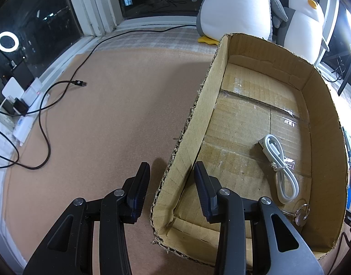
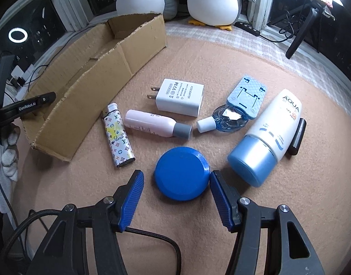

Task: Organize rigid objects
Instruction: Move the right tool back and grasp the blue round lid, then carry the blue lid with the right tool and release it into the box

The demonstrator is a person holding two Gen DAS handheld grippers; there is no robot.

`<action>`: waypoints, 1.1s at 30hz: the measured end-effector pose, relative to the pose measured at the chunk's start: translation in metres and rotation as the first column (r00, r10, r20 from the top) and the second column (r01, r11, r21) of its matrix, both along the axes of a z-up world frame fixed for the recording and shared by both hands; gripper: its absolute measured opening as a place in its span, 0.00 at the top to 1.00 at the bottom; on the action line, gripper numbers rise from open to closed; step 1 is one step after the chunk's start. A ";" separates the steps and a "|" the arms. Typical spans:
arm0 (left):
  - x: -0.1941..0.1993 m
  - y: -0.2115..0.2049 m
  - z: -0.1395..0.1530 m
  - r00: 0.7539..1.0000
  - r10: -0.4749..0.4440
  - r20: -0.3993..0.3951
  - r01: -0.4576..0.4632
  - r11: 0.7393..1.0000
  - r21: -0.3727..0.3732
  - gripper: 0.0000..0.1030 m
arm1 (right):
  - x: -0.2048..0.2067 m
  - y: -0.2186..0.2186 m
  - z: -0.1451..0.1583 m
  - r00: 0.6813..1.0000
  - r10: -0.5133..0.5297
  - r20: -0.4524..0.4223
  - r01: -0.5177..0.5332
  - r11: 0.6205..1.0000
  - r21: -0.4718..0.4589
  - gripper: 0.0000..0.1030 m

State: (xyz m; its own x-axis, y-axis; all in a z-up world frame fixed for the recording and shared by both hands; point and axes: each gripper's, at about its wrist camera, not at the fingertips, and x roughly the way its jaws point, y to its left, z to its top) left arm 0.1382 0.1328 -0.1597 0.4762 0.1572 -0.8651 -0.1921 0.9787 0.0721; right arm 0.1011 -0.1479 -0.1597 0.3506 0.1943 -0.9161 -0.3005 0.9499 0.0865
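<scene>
Right wrist view: the right tongs (image 2: 176, 174) point down at a tan mat (image 2: 198, 229), released and straddling a round blue tin (image 2: 182, 183). The right pad sits just beside the tin's rim, the left pad clearly apart from it.

Beyond the tin lie a patterned lighter (image 2: 118, 135) on the left, then a pink bottle (image 2: 152, 126) on its side with its grey cap to the right. A white plug adapter (image 2: 180, 100) is farther back. To the right are a small blue dropper bottle (image 2: 221, 121), touching a light-blue plastic plate (image 2: 247, 96), and a white sunscreen tube (image 2: 271, 133) with a blue cap. A black stick (image 2: 297, 137) lies against the tube's right side. An open cardboard box (image 2: 102, 91) stands at far left.

Left wrist view: the left tongs (image 1: 172, 165) straddle the box's left wall near its near corner. They are parted, with no visible pinch on the cardboard. Inside the box are a coiled white cable (image 1: 281, 165) and, at the near right, a key ring (image 1: 301, 213). Two plush penguins (image 1: 235, 6) stand behind.
</scene>
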 end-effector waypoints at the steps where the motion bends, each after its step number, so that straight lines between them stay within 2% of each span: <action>1: 0.000 0.000 0.000 1.000 0.000 0.000 0.000 1.000 0.000 0.64 | 0.001 0.001 -0.001 1.000 0.001 -0.004 -0.001 1.000 -0.012 0.54; 9: 0.000 0.000 0.000 1.000 0.000 0.000 0.000 1.000 -0.002 0.64 | 0.002 0.007 -0.002 0.999 0.033 0.003 -0.033 0.998 -0.056 0.56; 16: -0.001 0.000 0.000 1.000 0.000 0.000 0.000 1.000 -0.002 0.64 | -0.003 0.002 0.011 0.999 0.011 0.032 -0.011 1.000 0.011 0.56; 33: -0.002 0.000 -0.002 1.000 0.002 0.002 -0.002 1.000 -0.008 0.64 | 0.008 0.035 0.083 0.980 0.027 0.196 -0.061 0.984 0.167 0.56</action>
